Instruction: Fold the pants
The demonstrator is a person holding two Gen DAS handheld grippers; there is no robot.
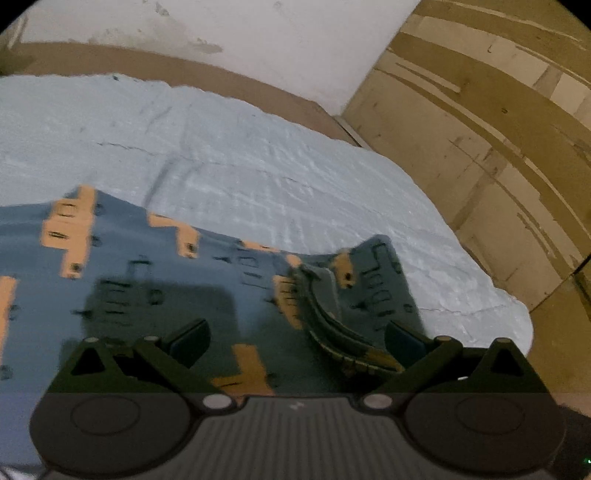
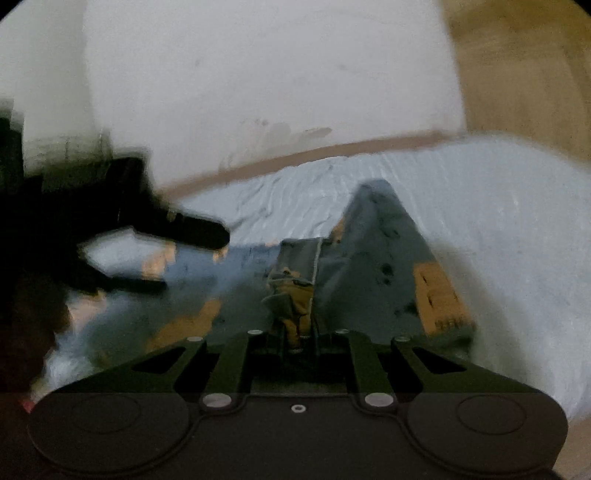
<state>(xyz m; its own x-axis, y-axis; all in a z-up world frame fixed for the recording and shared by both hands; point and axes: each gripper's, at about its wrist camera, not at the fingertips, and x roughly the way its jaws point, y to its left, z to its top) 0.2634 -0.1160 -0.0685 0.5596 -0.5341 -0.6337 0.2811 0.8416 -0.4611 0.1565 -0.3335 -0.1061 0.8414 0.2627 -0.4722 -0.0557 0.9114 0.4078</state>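
The pants (image 1: 155, 280) are blue-grey with orange blocks and lie on a pale blue bedsheet (image 1: 258, 162). In the left wrist view my left gripper (image 1: 295, 338) is open just above the cloth, its dark fingers (image 1: 190, 338) spread wide, with a raised fold and hem (image 1: 332, 314) between them. In the right wrist view my right gripper (image 2: 297, 341) is shut on a bunched part of the pants (image 2: 369, 258) and lifts it into a peak. The left gripper (image 2: 192, 230) shows there as a dark blurred shape at the left.
The sheet (image 2: 480, 206) covers a mattress on a brown frame (image 1: 258, 88). A white wall (image 1: 258, 33) stands behind. A wooden panelled wall (image 1: 480, 129) runs along the right, close to the mattress corner.
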